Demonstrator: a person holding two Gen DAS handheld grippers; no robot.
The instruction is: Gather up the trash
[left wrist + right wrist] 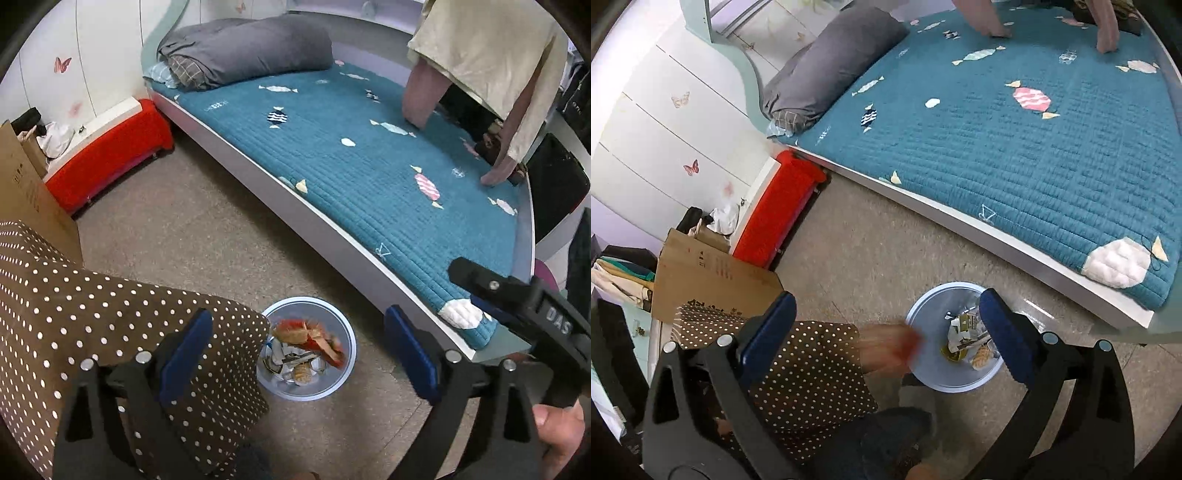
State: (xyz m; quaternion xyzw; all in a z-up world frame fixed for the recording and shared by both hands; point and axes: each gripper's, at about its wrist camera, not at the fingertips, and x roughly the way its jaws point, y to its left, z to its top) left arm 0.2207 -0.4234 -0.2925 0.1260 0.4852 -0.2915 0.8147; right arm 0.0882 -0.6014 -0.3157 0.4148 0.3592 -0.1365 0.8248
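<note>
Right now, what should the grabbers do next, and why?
Probably lift both away and look for more trash. The left gripper and right gripper are open and empty above the bin, and an orange wrapper is dropping in.

Small round pale-blue trash bin (pixel 308 347) sits upright on the speckled floor by the bed corner, with crumpled wrappers (pixel 306 345) inside: red-orange snack packets, white scraps, one green-printed packet (pixel 964 328).
</note>
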